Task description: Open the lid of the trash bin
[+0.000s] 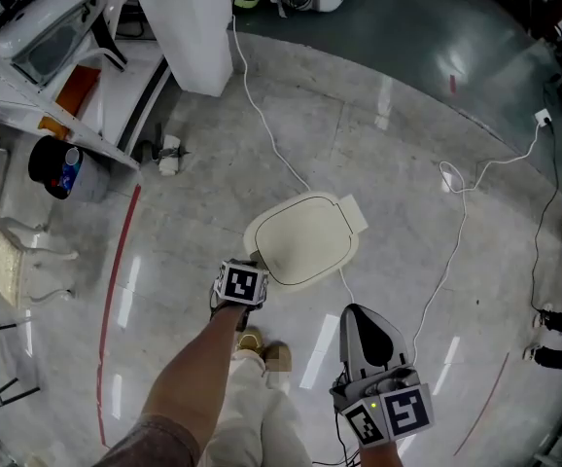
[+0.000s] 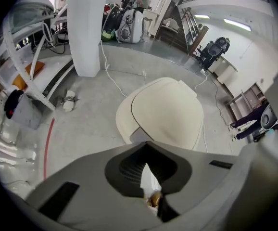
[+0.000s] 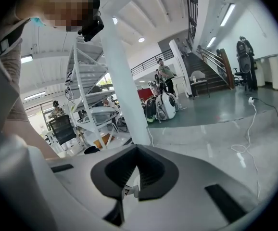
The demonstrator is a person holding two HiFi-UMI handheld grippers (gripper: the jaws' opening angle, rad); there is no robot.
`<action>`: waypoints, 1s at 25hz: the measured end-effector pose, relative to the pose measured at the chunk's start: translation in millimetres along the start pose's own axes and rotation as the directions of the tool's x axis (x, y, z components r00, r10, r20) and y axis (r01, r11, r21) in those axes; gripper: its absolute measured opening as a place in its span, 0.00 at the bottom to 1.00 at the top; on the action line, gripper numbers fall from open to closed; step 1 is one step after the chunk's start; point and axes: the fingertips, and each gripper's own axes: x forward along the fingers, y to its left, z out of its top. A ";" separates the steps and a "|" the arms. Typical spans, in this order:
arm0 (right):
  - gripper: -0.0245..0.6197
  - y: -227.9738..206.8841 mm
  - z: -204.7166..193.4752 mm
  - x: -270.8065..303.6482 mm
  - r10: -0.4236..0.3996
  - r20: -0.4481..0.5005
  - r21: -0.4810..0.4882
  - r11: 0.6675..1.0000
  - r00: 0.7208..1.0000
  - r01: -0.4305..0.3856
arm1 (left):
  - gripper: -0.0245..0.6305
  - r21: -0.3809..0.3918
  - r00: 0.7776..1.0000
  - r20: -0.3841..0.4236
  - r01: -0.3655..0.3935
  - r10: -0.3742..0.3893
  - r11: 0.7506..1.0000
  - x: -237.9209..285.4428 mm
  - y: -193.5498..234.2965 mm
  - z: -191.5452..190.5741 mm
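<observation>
The polished grey floor (image 1: pixel 213 163) is taking up nearly the whole scene, with a red line (image 1: pixel 116 290) curving along it on the left. A thick white pillar (image 1: pixel 189 22) is standing at the far side, and a white metal rack (image 1: pixel 57 115) is leaning in from the left edge.

In the middle of the floor, the cream trash bin (image 1: pixel 305 241) is sitting on its own, its lid (image 2: pixel 168 112) lying flat and closed (a small grey tab is showing at the lid's near edge). That is the thing to watch.

The person's bare left forearm (image 1: pixel 198 368) is reaching down toward it, and the left hand-held gripper (image 2: pixel 147 170) is hanging right at the bin's near left rim; whether it is touching, I cannot tell. Its jaws are pressing together with only a thin slit between the pads, and nothing is sitting in them.

The right hand-held gripper (image 3: pixel 131 177) is hanging to the right and nearer the person, apart from the bin, pointing out across the room. Its jaws are likewise drawn together on nothing.

A thin white cable (image 1: pixel 262 125) is trailing from the pillar past the bin. A black bucket (image 1: pixel 52 163) is sitting beside the rack, well apart from the bin.
</observation>
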 end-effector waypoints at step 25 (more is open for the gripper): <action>0.09 1.1 -9.3 -25.0 -0.033 0.005 0.020 0.999 0.999 0.033 | 0.04 -0.003 1.000 -0.017 -0.003 0.003 1.000 -17.4 0.3 0.5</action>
